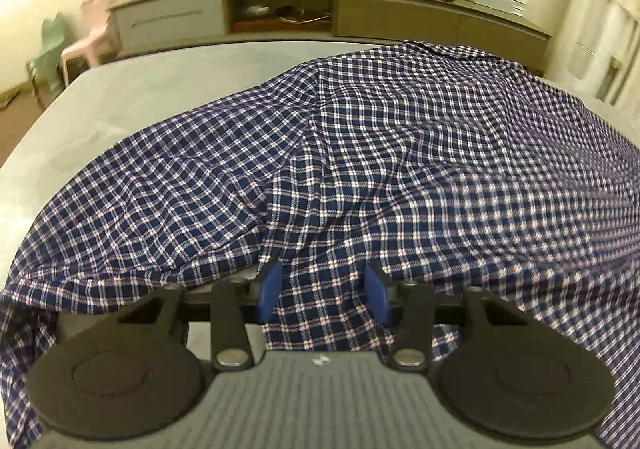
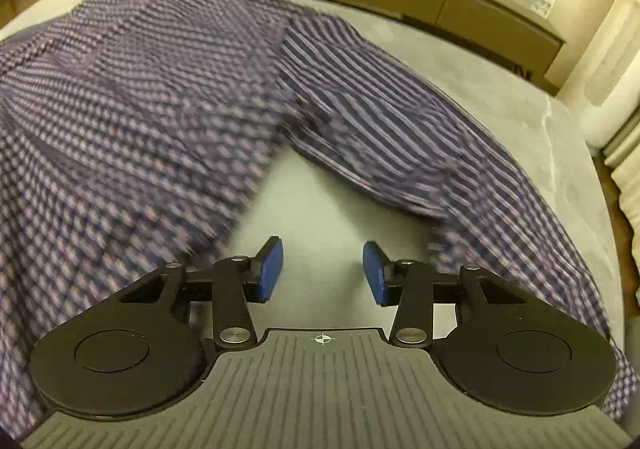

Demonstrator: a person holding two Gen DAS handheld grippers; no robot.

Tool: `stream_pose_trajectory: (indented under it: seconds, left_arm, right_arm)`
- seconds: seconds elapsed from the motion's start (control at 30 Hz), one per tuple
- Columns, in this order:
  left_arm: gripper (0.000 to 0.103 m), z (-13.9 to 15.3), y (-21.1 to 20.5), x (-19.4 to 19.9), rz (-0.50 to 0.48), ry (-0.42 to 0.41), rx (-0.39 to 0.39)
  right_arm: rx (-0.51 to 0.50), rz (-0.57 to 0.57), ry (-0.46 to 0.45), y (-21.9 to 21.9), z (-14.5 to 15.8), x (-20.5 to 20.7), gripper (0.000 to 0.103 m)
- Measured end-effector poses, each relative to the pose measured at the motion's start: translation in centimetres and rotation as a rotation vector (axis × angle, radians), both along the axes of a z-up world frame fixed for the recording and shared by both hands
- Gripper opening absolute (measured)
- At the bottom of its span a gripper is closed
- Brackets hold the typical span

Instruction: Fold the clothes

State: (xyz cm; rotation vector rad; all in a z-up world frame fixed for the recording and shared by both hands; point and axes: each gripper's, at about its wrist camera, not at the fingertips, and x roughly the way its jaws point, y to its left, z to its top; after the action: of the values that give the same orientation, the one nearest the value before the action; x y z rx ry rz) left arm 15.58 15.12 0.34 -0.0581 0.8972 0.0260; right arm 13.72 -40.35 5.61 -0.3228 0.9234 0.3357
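- Checked shirt [image 1: 400, 153] lies spread across the grey desk [image 1: 160, 97], body flat, one sleeve [image 2: 400, 121] angled out to the side; this layout suits folding the sleeves and sides inward
- Its near hem hangs over the desk's front edge, right at the left hand-held gripper [image 1: 323, 291], whose blue pads [image 1: 271, 285] stand apart with a flap of cloth between them, not pinched; I judge it is lining up a grasp on the hem
- The right hand-held gripper [image 2: 323, 273] is also parted and holds nothing, above the bare wedge of desk between the shirt's body and the sleeve; this view is motion-blurred
- A long sideboard [image 1: 280, 9] with dishes and jars runs behind, and pink and green plastic chairs [image 1: 92, 37] stand to the far left, all well apart from the shirt
- Nothing lies on the cloth to block a fold
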Motion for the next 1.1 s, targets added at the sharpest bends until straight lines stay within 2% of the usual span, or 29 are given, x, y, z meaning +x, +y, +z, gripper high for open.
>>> stream_pose_trajectory:
  seconds: [0.03, 0.1, 0.17, 0.2, 0.23, 0.33, 0.4, 0.43, 0.53, 0.6, 0.67, 0.7, 0.73, 0.8, 0.87, 0.93, 1.0, 1.1]
  left_arm:
    - [0.049, 0.7, -0.4, 0.2, -0.015, -0.029, -0.015]
    - [0.052, 2.0, -1.5, 0.9, -0.059, -0.1, -0.013]
    - [0.053, 2.3, -1.8, 2.0, -0.076, -0.151, 0.015]
    - [0.053, 2.3, -1.8, 2.6, -0.084, -0.172, 0.029]
    - [0.054, 1.8, -1.7, 3.4, -0.087, -0.17, 0.046]
    - [0.053, -0.8, -0.6, 4.8, -0.078, -0.095, 0.082]
    - [0.054, -1.7, 0.3, 5.7, -0.061, -0.063, 0.076]
    - [0.057, -1.8, 0.5, 5.9, -0.066, -0.06, 0.065]
    - [0.065, -2.2, 0.8, 6.6, -0.093, -0.06, 0.064]
    - [0.07, -2.7, 1.1, 8.2, -0.089, -0.063, 0.063]
    - [0.067, -2.4, 1.5, 8.7, -0.084, -0.068, 0.051]
    - [0.065, -1.7, 1.6, 8.4, -0.093, -0.092, 0.049]
    - [0.065, -0.9, 1.7, 8.3, -0.103, -0.117, 0.047]
    - [0.066, -0.1, 1.6, 8.9, -0.115, -0.156, 0.037]
    - [0.066, 0.0, 1.6, 10.0, -0.107, -0.154, 0.032]
    - [0.066, -0.8, 2.1, 11.1, -0.093, -0.126, 0.024]
    - [0.066, -1.8, 2.8, 11.7, -0.084, -0.085, 0.038]
    - [0.068, -2.3, 4.0, 11.7, -0.06, -0.057, 0.055]
  right_arm:
    - [0.027, -0.016, -0.007, -0.5, 0.5, 0.4, 0.042]
    - [0.161, -0.07, -0.093, -1.0, 2.4, 1.1, 0.041]
    - [0.268, -0.114, -0.185, -0.3, 3.5, 2.8, 0.049]
    - [0.281, -0.123, -0.199, 0.5, 3.3, 4.0, 0.053]
    - [0.268, -0.125, -0.202, 1.6, 2.7, 5.6, 0.053]
    - [0.234, -0.134, -0.167, 3.9, -0.1, 10.1, 0.051]
    - [0.179, -0.157, -0.132, 4.2, -2.4, 12.6, 0.048]
    - [0.146, -0.172, -0.122, 4.1, -3.2, 13.7, 0.053]
    - [0.03, -0.234, -0.129, 2.7, -3.6, 16.7, 0.051]
    - [0.017, -0.284, -0.137, 1.1, -4.2, 17.9, 0.051]
    - [0.004, -0.334, -0.144, -0.4, -4.8, 19.1, 0.051]
    - [-0.011, -0.355, -0.144, -0.8, -5.0, 19.5, 0.049]
    - [-0.022, -0.36, -0.144, -0.3, -4.8, 19.4, 0.037]
    - [0.026, -0.318, -0.169, 1.4, -3.6, 19.1, 0.034]
    - [0.105, -0.212, -0.182, 5.3, -2.0, 19.3, 0.034]
    - [0.15, -0.105, -0.144, 10.1, -1.8, 20.7, 0.034]
    - [0.153, -0.047, -0.082, 14.0, -2.8, 22.5, 0.034]
    - [0.11, -0.067, 0.009, 16.8, -6.4, 26.5, 0.034]
